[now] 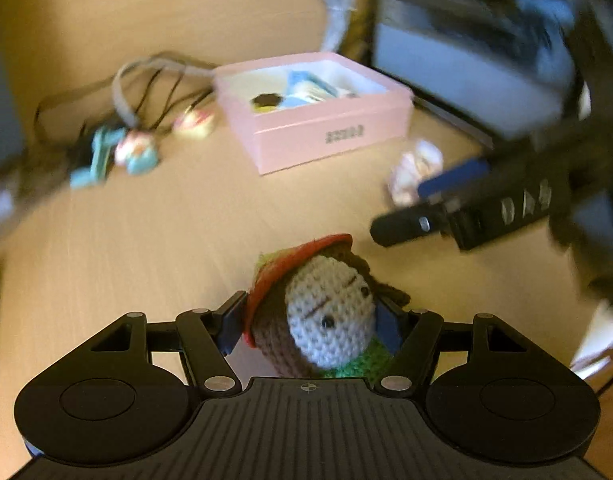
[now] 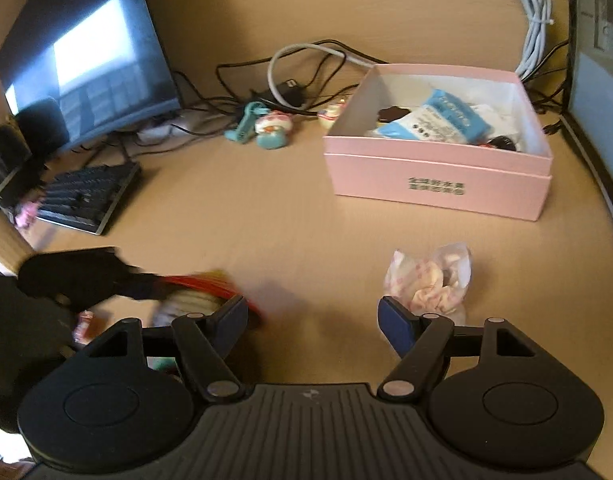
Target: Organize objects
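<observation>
A: Item one, left gripper (image 1: 310, 322)?
B: Clamped on a crocheted doll (image 1: 326, 312), blue pads against both sides of the head. The doll had a pale face, brown hair, red hat and green collar. It was held above the desk (image 1: 166, 232); the left wrist view was blurred, as was the doll in the right wrist view (image 2: 202, 292).

A: Item two, right gripper (image 2: 312, 322)?
B: Fingers apart, nothing between them. It hung over bare desk (image 2: 266, 208). In the left wrist view it appeared at the right as a dark blurred shape with one blue pad (image 1: 452, 178).

A: Item three, loose goods?
B: One crumpled packet (image 2: 430, 276), clear wrap with pink spots, lay on the desk just beyond the right finger (image 2: 396, 328) of the right gripper. It was apart from the box.

A: Item four, the container?
B: One pink box (image 2: 438, 184), open, standing toward the back of the desk, printed text on its front wall. Inside were a blue-and-white pouch (image 2: 434, 120) and some dark round pieces (image 2: 390, 114); their kind could not be told.

A: Item five, sundries?
B: Left of the box: small figurines (image 2: 272, 130) in teal, white and pink, one teal clip-like piece (image 2: 242, 122), and tangled cables (image 2: 290, 68). A coiled white cable (image 2: 534, 20) behind the box. A keyboard (image 2: 86, 196) at far left, with a monitor (image 2: 90, 52) behind it. A second screen (image 2: 598, 68) at the right edge.
</observation>
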`<state>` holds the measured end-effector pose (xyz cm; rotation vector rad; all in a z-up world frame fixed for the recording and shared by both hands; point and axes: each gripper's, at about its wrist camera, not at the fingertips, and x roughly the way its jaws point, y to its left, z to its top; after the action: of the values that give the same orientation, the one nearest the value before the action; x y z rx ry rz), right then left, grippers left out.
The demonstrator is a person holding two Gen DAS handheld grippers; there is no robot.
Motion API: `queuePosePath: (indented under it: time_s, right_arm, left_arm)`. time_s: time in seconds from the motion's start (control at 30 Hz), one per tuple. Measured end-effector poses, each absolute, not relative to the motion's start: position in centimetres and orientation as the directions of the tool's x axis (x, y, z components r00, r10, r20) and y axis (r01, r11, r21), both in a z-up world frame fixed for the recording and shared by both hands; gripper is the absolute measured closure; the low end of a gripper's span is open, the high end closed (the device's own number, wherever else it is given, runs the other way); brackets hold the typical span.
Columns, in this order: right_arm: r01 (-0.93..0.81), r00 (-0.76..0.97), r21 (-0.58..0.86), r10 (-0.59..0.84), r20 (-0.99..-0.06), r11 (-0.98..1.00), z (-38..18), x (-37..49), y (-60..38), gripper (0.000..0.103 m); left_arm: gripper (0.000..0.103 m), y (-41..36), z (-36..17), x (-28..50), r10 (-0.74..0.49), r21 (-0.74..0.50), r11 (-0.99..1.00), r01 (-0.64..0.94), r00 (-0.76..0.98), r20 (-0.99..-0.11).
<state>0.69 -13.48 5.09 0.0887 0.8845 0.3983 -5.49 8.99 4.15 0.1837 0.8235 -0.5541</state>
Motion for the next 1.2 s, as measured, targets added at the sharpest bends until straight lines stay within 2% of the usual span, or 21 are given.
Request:
queuePosePath:
  time_s: [0.03, 0.13, 0.17, 0.23, 0.3, 0.4, 0.47, 0.53, 0.6, 0.67, 0.83, 1.0, 1.07, 1.13, 1.2]
  right_arm:
    - [-0.302, 0.568, 0.236, 0.373, -0.734, 0.924, 5.1, 0.7, -13.7, 0.029]
    - [-0.323, 0.57, 0.299, 0.437, -0.696, 0.898, 6.1, 0.3, -14.0, 0.029]
    - [-0.339, 0.56, 0.34, 0.479, -0.676, 0.877, 6.6, 0.3, -13.9, 0.029]
    - [-0.376, 0.531, 0.383, 0.535, -0.657, 0.844, 7.1, 0.5, -13.2, 0.023]
    - [-0.418, 0.51, 0.377, 0.557, -0.656, 0.827, 7.5, 0.5, -11.9, 0.022]
    - [-0.427, 0.527, 0.331, 0.529, -0.665, 0.841, 7.6, 0.4, -10.8, 0.022]
    - [-0.403, 0.558, 0.323, 0.51, -0.655, 0.856, 8.0, 0.4, -11.3, 0.022]
    - [-0.374, 0.588, 0.314, 0.485, -0.647, 0.872, 8.4, 0.4, -12.2, 0.022]
    - [-0.349, 0.61, 0.294, 0.454, -0.649, 0.89, 8.5, 0.6, -13.2, 0.022]
    - [-0.319, 0.619, 0.287, 0.427, -0.659, 0.904, 8.3, 0.9, -14.2, 0.021]
    - [-0.283, 0.627, 0.265, 0.387, -0.677, 0.922, 7.6, 1.3, -15.3, 0.021]
    - [-0.328, 0.695, 0.08, 0.298, -0.654, 0.941, 7.2, 0.5, -14.9, 0.021]
    - [-0.364, 0.696, 0.024, 0.289, -0.657, 0.931, 6.7, 0.1, -15.0, 0.021]
    - [-0.383, 0.68, 0.009, 0.289, -0.674, 0.924, 6.0, 0.0, -15.2, 0.021]
    - [-0.386, 0.663, 0.004, 0.28, -0.695, 0.922, 5.0, 0.0, -15.5, 0.021]
  left_arm:
    - [0.031, 9.1, 4.4, -5.5, -0.386, -0.046, 0.848, 0.528, 0.554, -0.738]
    - [0.036, 7.7, 4.7, -7.4, -0.271, 0.199, 0.808, 0.555, 0.649, -0.711]
    - [0.036, 7.4, 4.8, -7.8, -0.269, 0.243, 0.787, 0.567, 0.67, -0.692]
    - [0.036, 6.8, 5.3, -8.1, -0.316, 0.26, 0.756, 0.6, 0.684, -0.658]
    - [0.036, 6.3, 6.1, -8.4, -0.337, 0.293, 0.742, 0.603, 0.713, -0.615]
    - [0.037, 6.4, 7.0, -8.2, -0.291, 0.335, 0.763, 0.553, 0.756, -0.586]
    - [0.039, 7.4, 8.0, -7.5, -0.263, 0.259, 0.823, 0.506, 0.743, -0.616]
    - [0.039, 9.0, 8.7, -6.8, -0.281, 0.078, 0.889, 0.451, 0.672, -0.685]
    - [0.039, 10.5, 8.5, -6.5, -0.349, -0.147, 0.919, 0.365, 0.583, -0.734]
    - [0.039, 10.8, 7.7, -6.6, -0.374, -0.249, 0.923, 0.293, 0.533, -0.759]
    - [0.039, 9.1, 5.4, -6.4, -0.281, -0.223, 0.959, 0.173, 0.509, -0.814]
    - [0.036, 7.8, 3.3, -6.1, -0.234, -0.218, 0.972, 0.091, 0.492, -0.839]
    - [0.038, 7.5, 2.8, -5.9, -0.23, -0.223, 0.972, 0.075, 0.499, -0.836]
    - [0.044, 7.0, 2.7, -6.0, -0.225, -0.214, 0.973, 0.08, 0.513, -0.829]
    - [0.045, 6.8, 2.4, -6.1, -0.226, -0.215, 0.973, 0.083, 0.522, -0.823]
